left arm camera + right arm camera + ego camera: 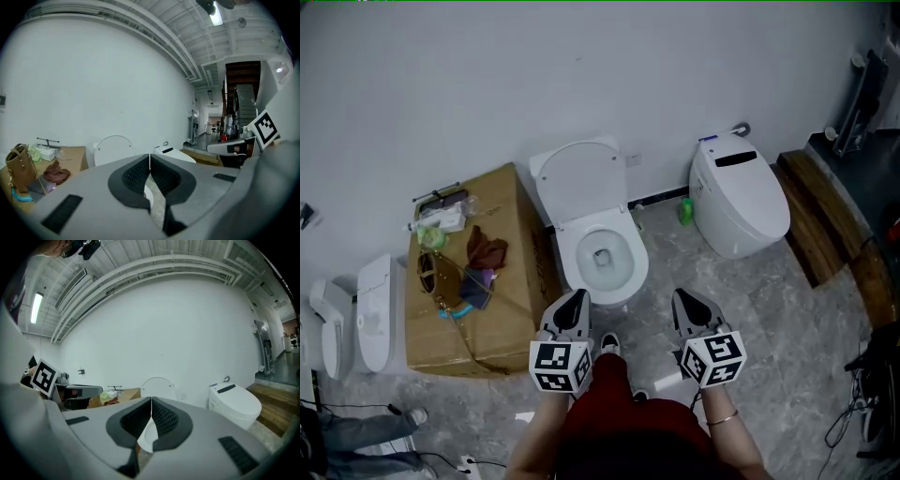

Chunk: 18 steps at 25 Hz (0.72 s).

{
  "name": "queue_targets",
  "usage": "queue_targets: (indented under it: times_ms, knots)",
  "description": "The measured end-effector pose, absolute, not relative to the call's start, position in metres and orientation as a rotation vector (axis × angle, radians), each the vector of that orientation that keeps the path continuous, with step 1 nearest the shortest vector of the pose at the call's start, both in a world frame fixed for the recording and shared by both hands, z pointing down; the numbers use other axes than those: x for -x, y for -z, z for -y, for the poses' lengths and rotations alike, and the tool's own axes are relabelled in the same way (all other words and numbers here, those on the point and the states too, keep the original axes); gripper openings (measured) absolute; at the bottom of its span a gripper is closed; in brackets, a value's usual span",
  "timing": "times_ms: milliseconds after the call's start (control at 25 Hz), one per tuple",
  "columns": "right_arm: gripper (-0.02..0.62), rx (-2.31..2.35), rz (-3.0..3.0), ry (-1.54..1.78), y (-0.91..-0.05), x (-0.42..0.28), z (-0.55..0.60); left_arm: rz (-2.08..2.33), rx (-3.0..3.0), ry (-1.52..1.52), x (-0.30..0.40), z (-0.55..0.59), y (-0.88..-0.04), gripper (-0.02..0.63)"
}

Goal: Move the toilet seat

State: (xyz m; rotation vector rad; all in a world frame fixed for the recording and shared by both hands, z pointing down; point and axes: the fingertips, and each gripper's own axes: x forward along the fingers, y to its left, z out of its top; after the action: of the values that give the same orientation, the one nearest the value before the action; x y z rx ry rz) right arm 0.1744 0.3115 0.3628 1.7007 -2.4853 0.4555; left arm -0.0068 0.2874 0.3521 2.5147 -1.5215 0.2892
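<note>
Floor (pixel 769 309): grey marbled tiles are spreading across the lower half of the head view.
Cardboard box (pixel 511 281): is sitting left of centre, just beside the open toilet, carrying clutter.
Open toilet (pixel 602 283): is standing at centre against the white wall, its lid (pixel 578 176) leaning upright.
Closed toilet (pixel 741 197): is standing at upper right.
Toilet seat (pixel 626 246): is seemingly lying down on the bowl rim, above both grippers in the frame and apart from them.
Left hand-held gripper (pixel 575 300): is hovering just below the bowl, jaws pressed together, gripping nothing.
Right hand-held gripper (pixel 684 300): is hovering to its right, jaws likewise closed and empty.
Brown bag (pixel 441 277): is lying on the box.
Red cloth (pixel 486 248): is lying beside the bag.
</note>
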Motion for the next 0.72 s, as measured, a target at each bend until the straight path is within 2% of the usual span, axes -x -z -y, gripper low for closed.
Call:
queue_targets:
  times_ms: [720]
  knots:
    - [0.017,-1.681,2.37,-0.595,-0.408,-0.144,-0.128,1.418,-2.448,-0.342,0.033,-0.1,-0.404,0.028]
